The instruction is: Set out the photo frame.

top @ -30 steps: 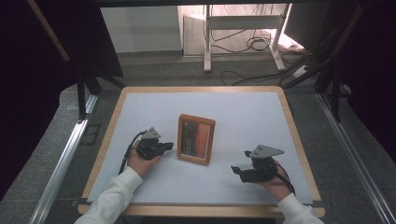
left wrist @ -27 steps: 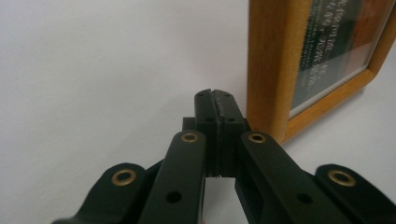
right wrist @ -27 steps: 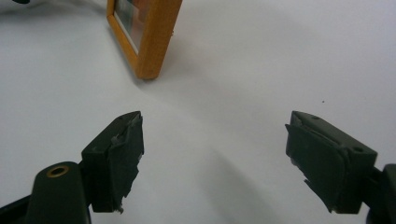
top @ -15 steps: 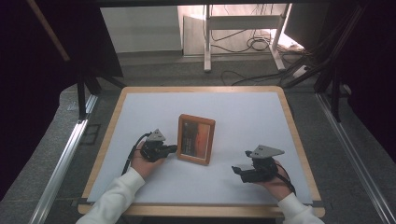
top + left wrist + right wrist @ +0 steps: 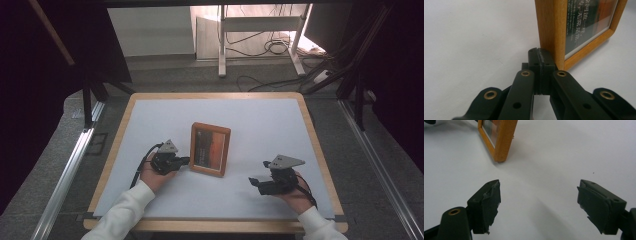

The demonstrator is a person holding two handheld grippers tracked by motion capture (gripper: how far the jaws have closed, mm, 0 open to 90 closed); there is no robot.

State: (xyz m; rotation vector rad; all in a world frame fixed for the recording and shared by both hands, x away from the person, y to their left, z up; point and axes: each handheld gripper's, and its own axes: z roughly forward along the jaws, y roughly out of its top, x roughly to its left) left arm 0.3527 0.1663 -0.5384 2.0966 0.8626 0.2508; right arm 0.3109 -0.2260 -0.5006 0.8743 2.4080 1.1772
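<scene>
The left hand-held gripper (image 5: 183, 161) has its jaws pressed together on nothing, tips touching the picture frame's (image 5: 210, 149) left edge. A shove could slide or tip the frame across the bench (image 5: 150, 120). Well to the frame's right, the right hand-held gripper (image 5: 256, 182) waits wide open, empty.

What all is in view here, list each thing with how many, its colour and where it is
picture frame: one, orange-brown wood, standing mid-table
table: one, white top with wooden edge, centre
stand: one, white, on the floor beyond the table
cables: several, dark, on the floor around the stand
left gripper: one, black, jaws shut, tips at the frame's left edge
right gripper: one, black, jaws open, to the right of the frame and apart from it
sleeves: two, white, at the near edge
</scene>
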